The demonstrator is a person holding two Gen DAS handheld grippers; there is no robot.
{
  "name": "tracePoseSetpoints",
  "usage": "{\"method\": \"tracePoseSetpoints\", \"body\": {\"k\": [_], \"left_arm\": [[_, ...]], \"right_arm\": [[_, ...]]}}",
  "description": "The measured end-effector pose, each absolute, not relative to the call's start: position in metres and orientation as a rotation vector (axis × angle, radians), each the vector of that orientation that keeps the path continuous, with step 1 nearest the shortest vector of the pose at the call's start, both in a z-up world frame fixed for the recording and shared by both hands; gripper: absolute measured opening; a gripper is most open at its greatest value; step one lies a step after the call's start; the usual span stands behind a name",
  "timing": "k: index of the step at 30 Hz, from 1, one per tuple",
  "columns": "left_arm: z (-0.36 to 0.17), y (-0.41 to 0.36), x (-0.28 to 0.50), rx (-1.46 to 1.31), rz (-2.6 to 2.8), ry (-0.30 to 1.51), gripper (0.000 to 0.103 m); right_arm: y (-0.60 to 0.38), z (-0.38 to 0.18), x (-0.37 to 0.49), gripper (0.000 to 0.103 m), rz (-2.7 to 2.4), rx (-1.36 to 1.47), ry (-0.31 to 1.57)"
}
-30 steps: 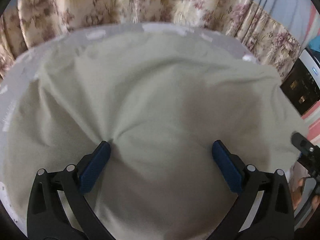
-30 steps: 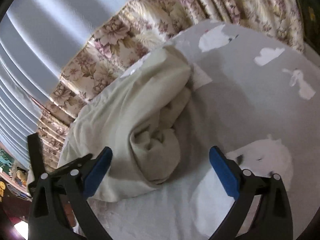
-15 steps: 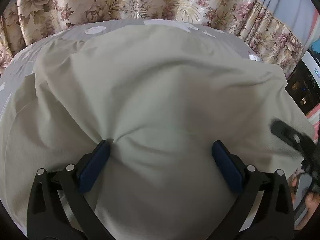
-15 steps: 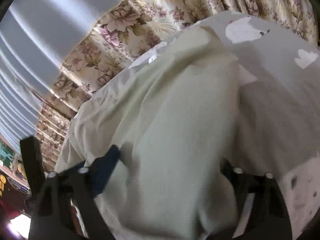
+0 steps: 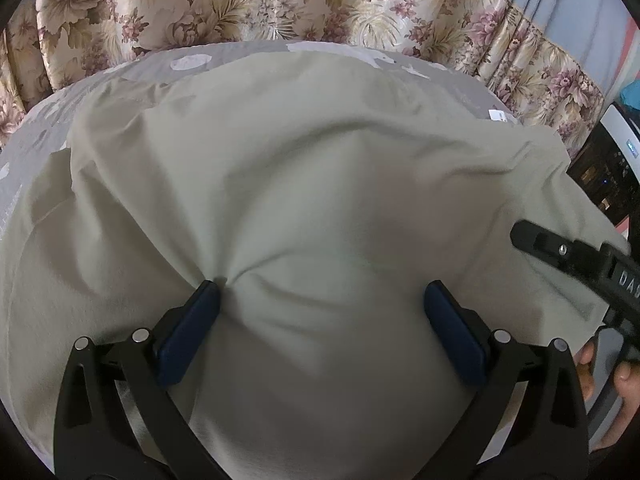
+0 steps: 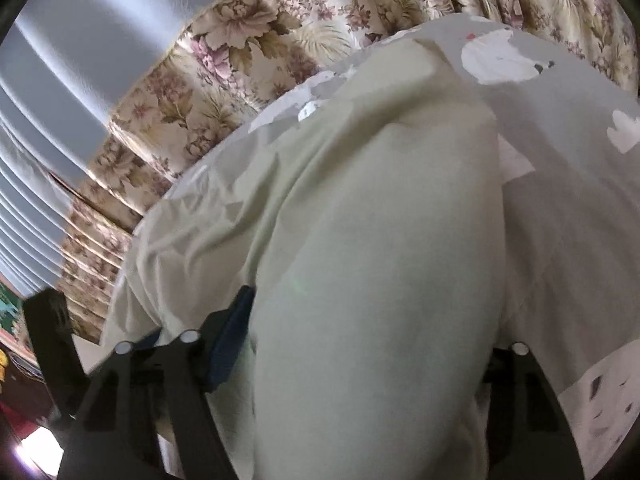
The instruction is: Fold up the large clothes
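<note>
A large pale green cloth [image 5: 320, 200] lies spread over a grey bed with white patches [image 5: 132, 68]. My left gripper [image 5: 322, 292] rests on it with jaws wide apart; the cloth puckers at the left pad [image 5: 192, 328]. In the right wrist view a thick fold of the cloth [image 6: 380, 280] fills the gap of my right gripper [image 6: 368, 320]. Its jaws are closing; the left pad [image 6: 232, 340] is against the fold and the right pad is hidden behind it. A black finger of the right gripper [image 5: 580, 264] reaches onto the cloth's right edge.
Floral curtains [image 5: 280, 0] hang behind the bed. A dark appliance [image 5: 608, 168] stands to the right of it. A person's hand [image 5: 624, 376] holds the right gripper's handle. Bare grey sheet [image 6: 580, 140] lies to the right of the fold.
The right gripper moved in onto the cloth's right edge, and its jaws narrowed around the fold that now fills its view. The left gripper stayed on the cloth.
</note>
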State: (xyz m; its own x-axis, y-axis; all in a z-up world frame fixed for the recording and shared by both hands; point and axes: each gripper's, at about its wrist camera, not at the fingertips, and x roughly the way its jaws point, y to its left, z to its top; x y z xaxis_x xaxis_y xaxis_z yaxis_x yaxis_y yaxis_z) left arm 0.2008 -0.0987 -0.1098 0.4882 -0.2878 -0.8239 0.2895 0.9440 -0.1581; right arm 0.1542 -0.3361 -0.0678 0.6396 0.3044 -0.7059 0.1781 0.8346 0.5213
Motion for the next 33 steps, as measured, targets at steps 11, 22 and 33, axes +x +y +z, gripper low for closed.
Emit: {"method": "tracePoseSetpoints", "body": {"k": [11,22,33], "left_arm": [[-0.089,-0.087,0.188,-0.007,-0.343,0.947,0.055],[-0.083,-0.076,0.164,-0.047,-0.377,0.896,0.034],[-0.075,-0.083,0.161,0.004,-0.330,0.875,0.034]], "right_arm": [[-0.272,0.001,0.152,0.037,0.213,0.274,0.748],[-0.262,0.005,0.152,0.037,0.203,0.233,0.753],[-0.263,0.001,0.149,0.037,0.213,0.241,0.755]]}}
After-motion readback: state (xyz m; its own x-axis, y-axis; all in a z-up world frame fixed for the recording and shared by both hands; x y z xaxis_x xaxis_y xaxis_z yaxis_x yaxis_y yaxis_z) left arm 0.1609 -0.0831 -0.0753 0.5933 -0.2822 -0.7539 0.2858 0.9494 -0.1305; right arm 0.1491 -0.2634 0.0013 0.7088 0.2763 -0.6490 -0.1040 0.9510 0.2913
